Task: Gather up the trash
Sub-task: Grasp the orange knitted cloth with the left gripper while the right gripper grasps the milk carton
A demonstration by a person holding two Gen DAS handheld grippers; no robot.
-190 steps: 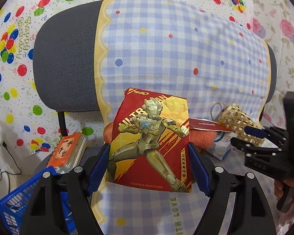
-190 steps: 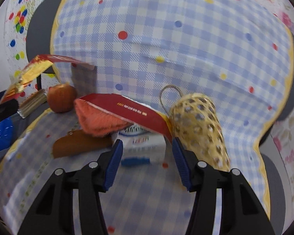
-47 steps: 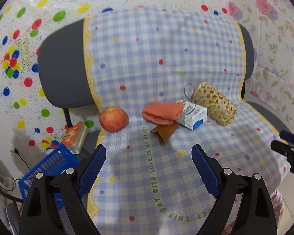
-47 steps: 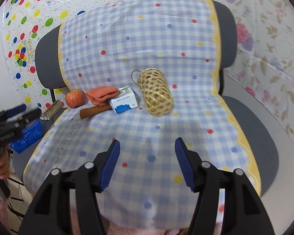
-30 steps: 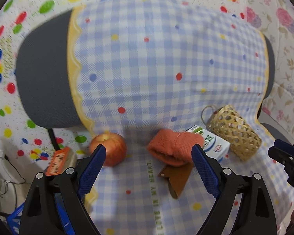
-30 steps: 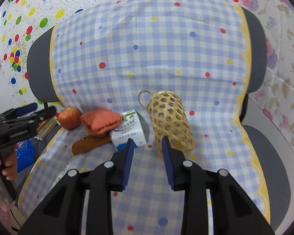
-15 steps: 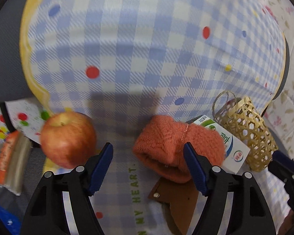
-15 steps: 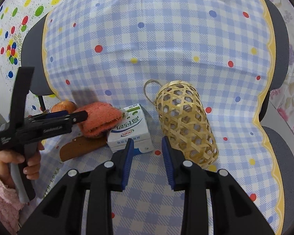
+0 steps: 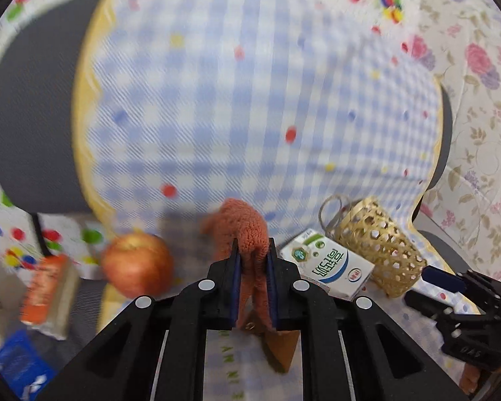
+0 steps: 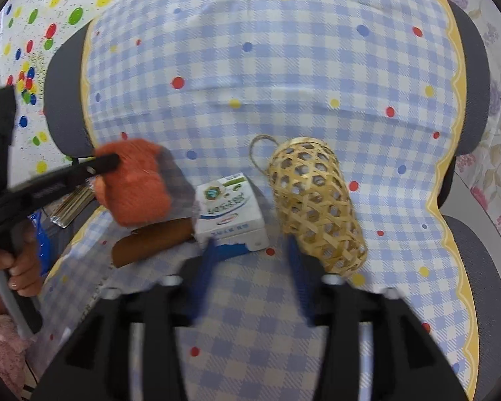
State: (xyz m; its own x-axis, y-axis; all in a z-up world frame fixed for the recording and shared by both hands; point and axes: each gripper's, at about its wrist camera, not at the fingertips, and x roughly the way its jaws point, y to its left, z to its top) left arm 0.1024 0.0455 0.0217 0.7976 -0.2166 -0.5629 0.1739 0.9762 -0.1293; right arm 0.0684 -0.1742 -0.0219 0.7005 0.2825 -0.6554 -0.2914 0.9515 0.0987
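Since half a second ago, left gripper (image 9: pixel 252 260) has clamped onto the orange knitted cloth (image 9: pixel 247 230), lifting it off the chair seat (image 10: pixel 284 317). Right gripper (image 10: pixel 250 260) spread wide, empty, nearing milk carton (image 10: pixel 232 214): likely next trash pickup.

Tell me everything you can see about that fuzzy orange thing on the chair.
The orange knitted cloth looks soft and fuzzy, like a folded or bunched woollen piece. The left gripper has its fingers shut on it, pinching a fold so that it bulges above them. In the right wrist view it appears raised above a brown leather-like piece, beside the milk carton. Whether it touches either is unclear.
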